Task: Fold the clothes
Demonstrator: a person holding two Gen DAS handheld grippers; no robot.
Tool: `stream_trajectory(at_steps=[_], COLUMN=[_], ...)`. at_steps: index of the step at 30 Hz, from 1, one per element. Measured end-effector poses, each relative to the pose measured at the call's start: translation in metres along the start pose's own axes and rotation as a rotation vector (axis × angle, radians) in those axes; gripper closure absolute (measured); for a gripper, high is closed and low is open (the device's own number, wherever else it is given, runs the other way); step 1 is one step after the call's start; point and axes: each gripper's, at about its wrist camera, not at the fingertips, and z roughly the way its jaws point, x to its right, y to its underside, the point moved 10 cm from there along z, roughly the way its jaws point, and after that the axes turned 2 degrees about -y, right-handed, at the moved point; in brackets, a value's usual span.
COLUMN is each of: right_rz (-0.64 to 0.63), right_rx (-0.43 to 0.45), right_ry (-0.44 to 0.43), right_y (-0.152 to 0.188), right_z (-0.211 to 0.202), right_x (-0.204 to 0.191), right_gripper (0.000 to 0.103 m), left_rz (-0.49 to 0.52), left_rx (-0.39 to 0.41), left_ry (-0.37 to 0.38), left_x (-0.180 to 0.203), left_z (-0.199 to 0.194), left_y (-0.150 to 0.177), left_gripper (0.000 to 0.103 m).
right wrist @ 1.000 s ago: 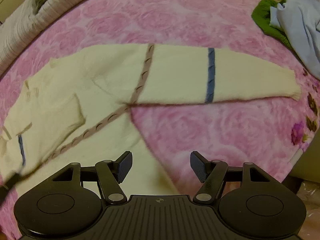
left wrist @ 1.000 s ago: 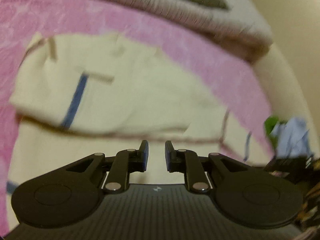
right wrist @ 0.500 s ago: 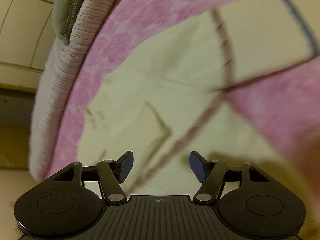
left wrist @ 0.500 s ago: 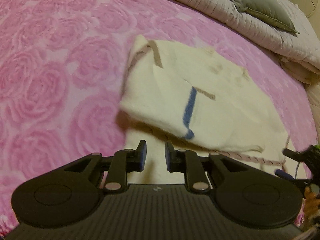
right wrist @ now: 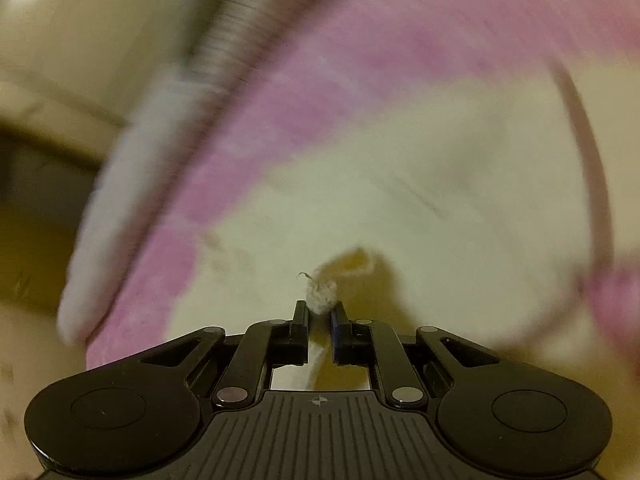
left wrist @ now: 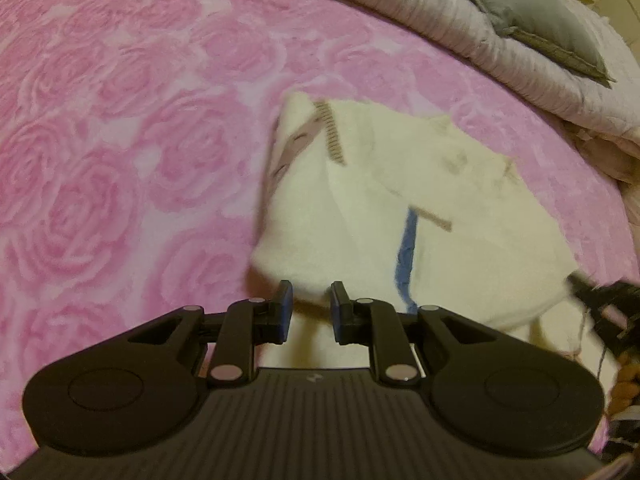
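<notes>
Closing since earlier, right tool (right wrist: 319,311) pinches cream sweater (right wrist: 420,200) on pink blanket (left wrist: 120,120).

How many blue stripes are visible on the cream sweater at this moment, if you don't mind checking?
1. A blue stripe crosses the folded sleeve on the cream sweater, just beyond the left gripper. Others may be hidden; the right wrist view is blurred.

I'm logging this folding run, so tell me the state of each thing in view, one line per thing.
Cream sweater: partly folded, one part laid over the body, lying on the bed.
Left tool: slightly open, empty, just above the sweater's near edge.
Right tool: shut on a pinch of the sweater's fabric.
Pink blanket: spread flat under the sweater.
Grey pillow: resting on the striped quilt.
</notes>
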Motion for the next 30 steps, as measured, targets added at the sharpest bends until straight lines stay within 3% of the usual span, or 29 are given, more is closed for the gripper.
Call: stream_trajectory(at_steps=[3, 5, 9, 15, 19, 21, 26, 30], right_rz=[-0.109, -0.115, -0.034, -0.068, -0.083, -0.172, -0.259, -0.299], right_rx=[0.100, 0.120, 0.031, 0.015, -0.061, -0.052, -0.036, -0.039], right_ry=[0.037, 0.118, 0.236, 0.278, 0.377, 0.420, 0.405, 0.391], right_y=[-0.021, -0.027, -0.017, -0.015, -0.006, -0.003, 0.007, 0.017], right_z=[-0.029, -0.037, -0.023, -0.016, -0.007, -0.010, -0.021, -0.028], right_x=[-0.005, 0.015, 0.068, 0.076, 0.092, 0.084, 0.076, 0.075], right_gripper=[0.094, 0.094, 0.094, 0.094, 0.089, 0.086, 0.079, 0.079], left_rz=[0.038, 0.056, 0.092, 0.159, 0.250, 0.288, 0.329, 0.389], left_rx=[-0.012, -0.028, -0.061, -0.040, -0.073, -0.079, -0.005, -0.052], left_ry=[0.022, 0.027, 0.022, -0.027, -0.098, -0.119, -0.118, -0.162], left_x=[0.011, 0.018, 0.028, 0.034, 0.037, 0.041, 0.058, 0.060], left_z=[0.007, 0.015, 0.028, 0.035, 0.053, 0.058, 0.047, 0.063], left_y=[0.001, 0.002, 0.008, -0.001, -0.003, -0.004, -0.008, 0.012], left_gripper=[0.087, 0.087, 0.088, 0.087, 0.083, 0.083, 0.080, 0.077])
